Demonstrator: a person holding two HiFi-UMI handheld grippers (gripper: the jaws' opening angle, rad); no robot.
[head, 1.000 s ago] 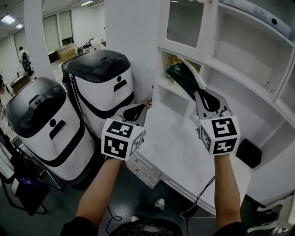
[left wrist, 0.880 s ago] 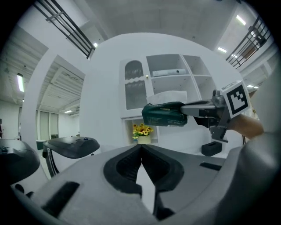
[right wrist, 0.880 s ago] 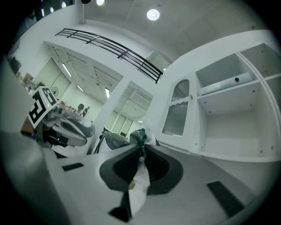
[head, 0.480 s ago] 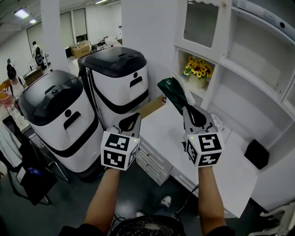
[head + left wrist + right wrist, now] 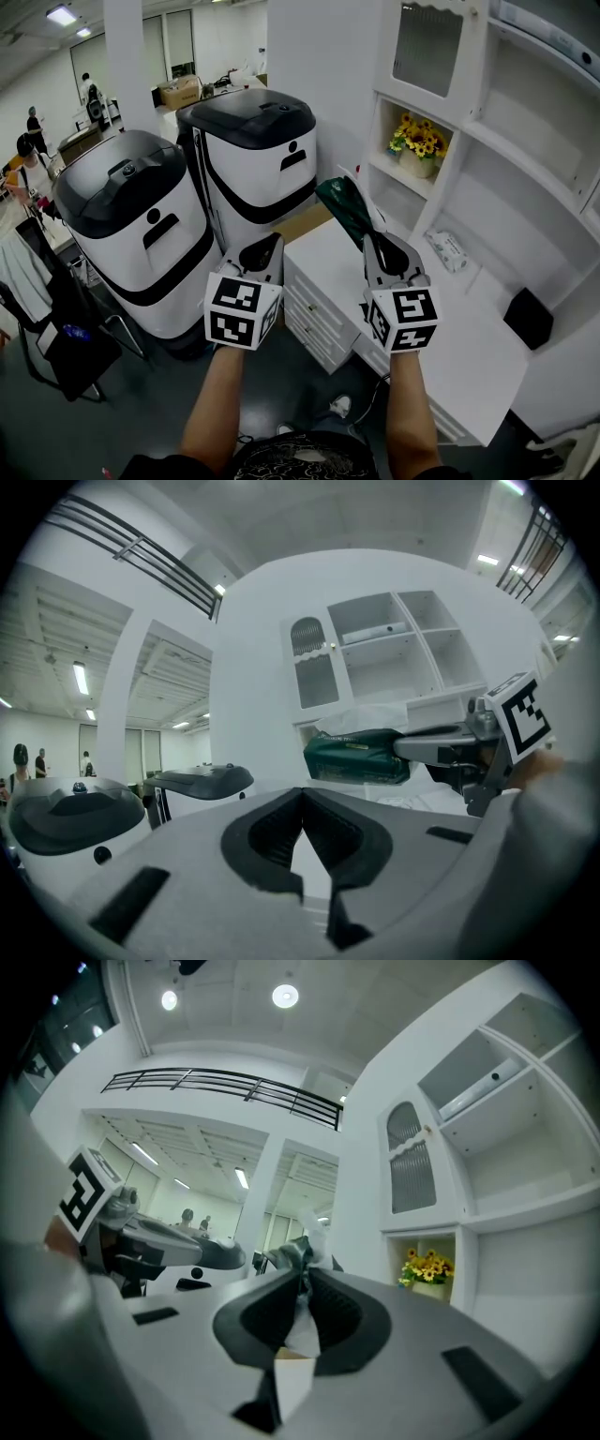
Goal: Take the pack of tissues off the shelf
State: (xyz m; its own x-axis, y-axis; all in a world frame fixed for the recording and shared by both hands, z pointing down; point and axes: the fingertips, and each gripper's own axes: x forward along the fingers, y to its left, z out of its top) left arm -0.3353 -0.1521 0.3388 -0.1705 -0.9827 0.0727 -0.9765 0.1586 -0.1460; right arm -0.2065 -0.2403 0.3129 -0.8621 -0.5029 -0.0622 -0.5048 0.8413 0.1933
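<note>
The right gripper (image 5: 373, 236) is clenched on the pack of tissues (image 5: 347, 201): its two jaws pinch one end of the dark green pack, and in the right gripper view a thin white and green piece of the wrapper is pressed between the pads. The pack is in the air, off the shelf (image 5: 487, 141), and it sticks out forward and up from the jaw tips, above the near corner of the white counter (image 5: 469, 356). The left gripper (image 5: 270, 246) is beside it at about the same height, a little apart. Its jaws are together at the tips and nothing is between them. Behind the pack, in the low compartment of the shelf, stands a pot of yellow flowers (image 5: 416, 148). A flat white packet (image 5: 450, 251) lies on the counter near the back, and a small black object (image 5: 528, 317) lies farther to the right. At the left of the counter stand two big white machines with black lids (image 5: 253, 141), one nearer than the other. People are far in the background of the hall.
</note>
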